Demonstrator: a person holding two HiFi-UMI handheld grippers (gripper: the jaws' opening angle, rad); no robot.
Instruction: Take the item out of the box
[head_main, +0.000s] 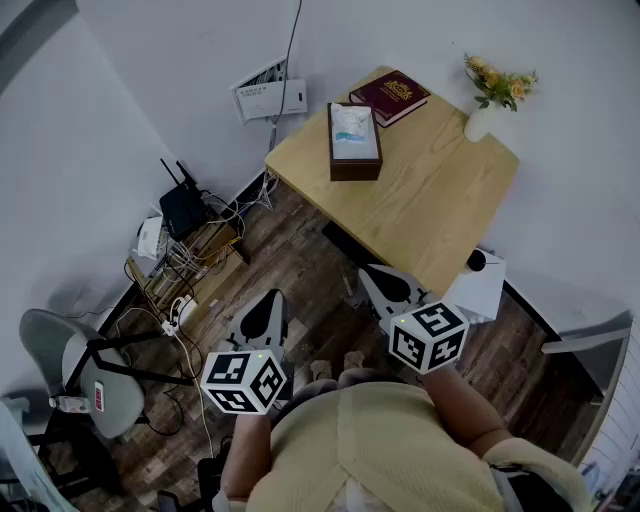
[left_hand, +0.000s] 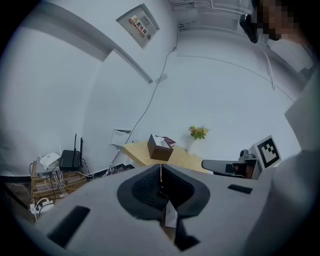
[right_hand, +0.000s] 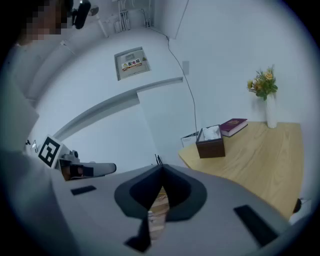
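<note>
A dark brown tissue box (head_main: 354, 142) stands on the far left part of the wooden table (head_main: 440, 200), with white tissue (head_main: 352, 128) showing in its open top. The box also shows far ahead in the left gripper view (left_hand: 160, 149) and the right gripper view (right_hand: 211, 142). Both grippers hang over the wooden floor, well short of the table. My left gripper (head_main: 268, 302) (left_hand: 160, 167) is shut with nothing between its jaws. My right gripper (head_main: 377, 277) (right_hand: 160, 169) is shut and empty too, close to the table's near edge.
A red book (head_main: 390, 97) and a white vase of flowers (head_main: 490, 100) stand at the table's back. A low shelf with a router and cables (head_main: 185, 215) stands left by the wall. A grey chair (head_main: 70, 375) is at near left. A white box (head_main: 480, 285) sits by the table's right corner.
</note>
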